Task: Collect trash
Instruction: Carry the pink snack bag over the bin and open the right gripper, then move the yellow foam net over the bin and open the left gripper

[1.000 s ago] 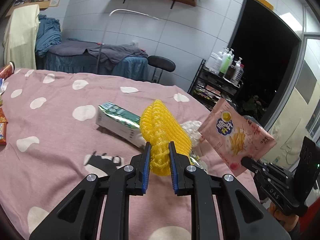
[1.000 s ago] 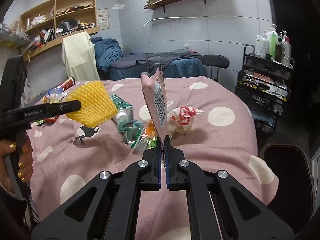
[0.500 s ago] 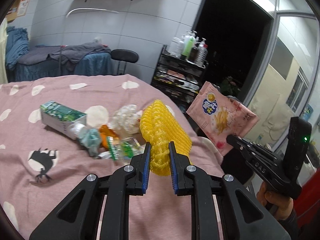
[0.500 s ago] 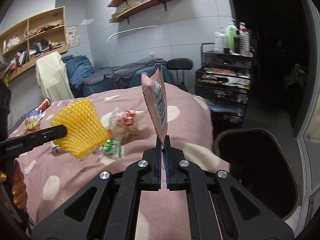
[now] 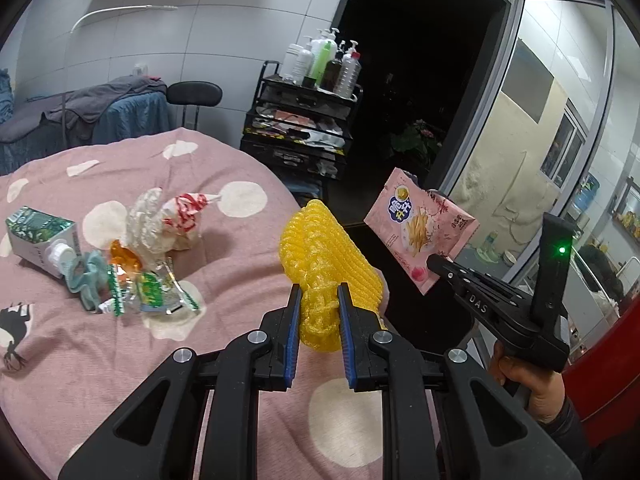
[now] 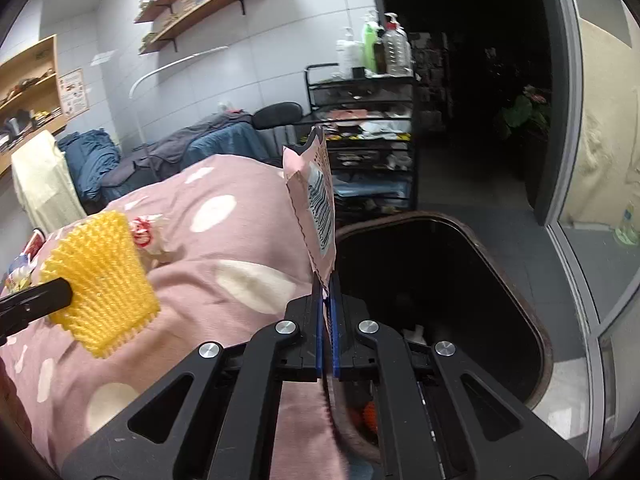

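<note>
Carrying step, drop not yet made. Left hand-held gripper (image 5: pixel 319 312) clamped on the bunched lower end of a yellow foam mesh fruit sleeve (image 5: pixel 326 264), held up over the edge of the pink polka-dot bedspread (image 5: pixel 120 360). Right hand-held gripper (image 6: pixel 328 308) pressed together on the bottom edge of a flat pink foil snack bag (image 6: pixel 316 200), standing upright above the jaws, barcode side toward the camera; printed front visible from the left wrist view (image 5: pixel 420 232).

Just ahead of and below the right hand-held gripper, to its right: a dark round-cornered trash bin (image 6: pixel 532 320) with its mouth open, a few pale and orange scraps dimly visible inside. Snack bag near the bin's near rim, probably not yet fully over the opening. Foam sleeve well to the left of the bin, above the bedspread.

Left behind on the bedspread, to the left of the left hand-held gripper: a green and white drink carton (image 5: pixel 38 240), a crumpled white and red wrapper (image 5: pixel 176 220), a heap of small green and orange foil wrappers (image 5: pixel 140 280).

Next, by judgement: right hand-held gripper forward and rightward until the bag hangs clear over the opening, then jaws apart; same for the left with the sleeve. Light, flat bag likely to flutter or cling to a pad, so a low release well inside the rim advisable.
</note>
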Demonstrator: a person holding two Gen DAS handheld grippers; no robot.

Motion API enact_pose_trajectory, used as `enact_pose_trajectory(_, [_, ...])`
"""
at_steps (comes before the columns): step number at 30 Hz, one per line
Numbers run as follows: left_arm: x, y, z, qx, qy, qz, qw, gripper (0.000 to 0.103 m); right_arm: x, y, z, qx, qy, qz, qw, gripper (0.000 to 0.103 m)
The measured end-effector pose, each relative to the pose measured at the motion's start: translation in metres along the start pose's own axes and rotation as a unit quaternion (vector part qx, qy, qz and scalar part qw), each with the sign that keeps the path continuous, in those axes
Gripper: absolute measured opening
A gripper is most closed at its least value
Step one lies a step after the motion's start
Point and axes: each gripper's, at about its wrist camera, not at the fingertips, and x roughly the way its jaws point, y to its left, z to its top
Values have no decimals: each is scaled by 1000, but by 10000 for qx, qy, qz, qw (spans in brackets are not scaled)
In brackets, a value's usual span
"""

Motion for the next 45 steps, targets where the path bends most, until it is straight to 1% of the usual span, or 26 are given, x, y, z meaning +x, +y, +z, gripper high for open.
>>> enact_pose_trajectory(9, [18,-13,1,95,188,-145,9997,18,25,-37,-15,276,351,-466,9979,4])
enact_pose_trajectory(12, [22,-19,2,158,218,-176,9995,18,38,-48,-20,365,559,-615,9959,4])
enact_pose_trajectory(17, [27,-26,4,260,259,-214,9991,18,50,-57,-34,460,803,-753,9929,4])
enact_pose_trajectory(19, [29,-28,4,265,282,-233,9990,18,55,-60,-39,551,916,-762,9913,7])
enact_pose_trajectory(20, [30,-28,4,259,299,-246,9989,18,56,-62,-42,583,957,-785,9906,10])
enact_pose_trajectory(22, [32,-29,5,253,328,-270,9988,18,57,-66,-46,682,1004,-812,9893,31])
enact_pose_trajectory(23, [33,-30,5,259,343,-278,9987,18,55,-68,-49,747,962,-830,9891,53])
enact_pose_trajectory(24, [34,-31,6,266,351,-283,9986,18,52,-69,-51,800,896,-854,9891,64])
enact_pose_trajectory(28, [39,-33,7,266,402,-338,9983,18,47,-74,-54,874,873,-872,9885,65])
enact_pose_trajectory(32, [44,-42,10,359,432,-381,9977,18,38,-78,-50,980,737,-903,9883,74])
enact_pose_trajectory(41, [72,-67,18,624,687,-581,9940,18,16,-91,-44,1246,567,-960,9859,77])
enact_pose_trajectory(45, [88,-81,20,687,909,-734,9908,18,9,-100,-44,1357,514,-1030,9840,78])
